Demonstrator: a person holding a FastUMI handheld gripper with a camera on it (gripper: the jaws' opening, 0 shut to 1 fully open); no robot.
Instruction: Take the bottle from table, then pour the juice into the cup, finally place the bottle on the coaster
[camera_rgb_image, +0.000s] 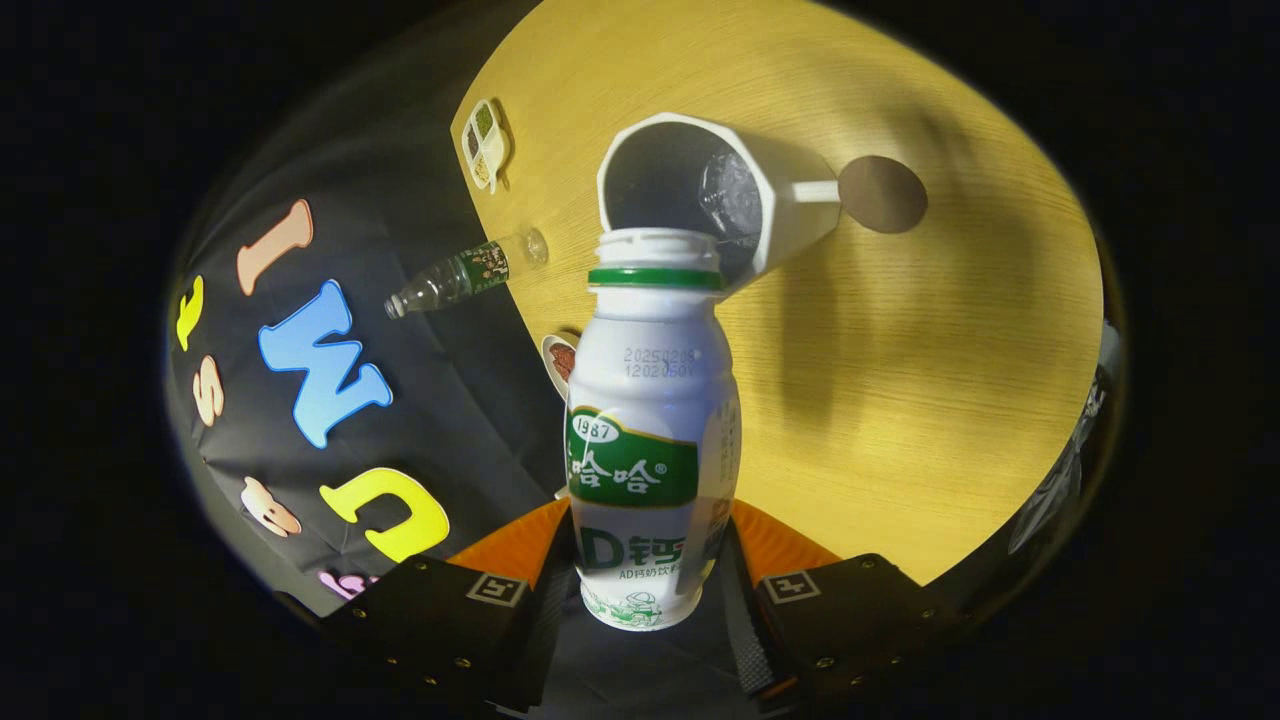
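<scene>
Gripper, clamped on the bottle at lower centre, tilts its open mouth over the cup for pouring. The coaster waits just beyond, upper right.

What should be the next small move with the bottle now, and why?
Probably tip the bottle a little further. The gripper is shut on it, its open mouth sits at the rim of the white cup, and no juice is seen flowing. The brown coaster lies beyond the cup, for later.

Cup blocks just ahead of held bottle — bare table beside coaster
</scene>
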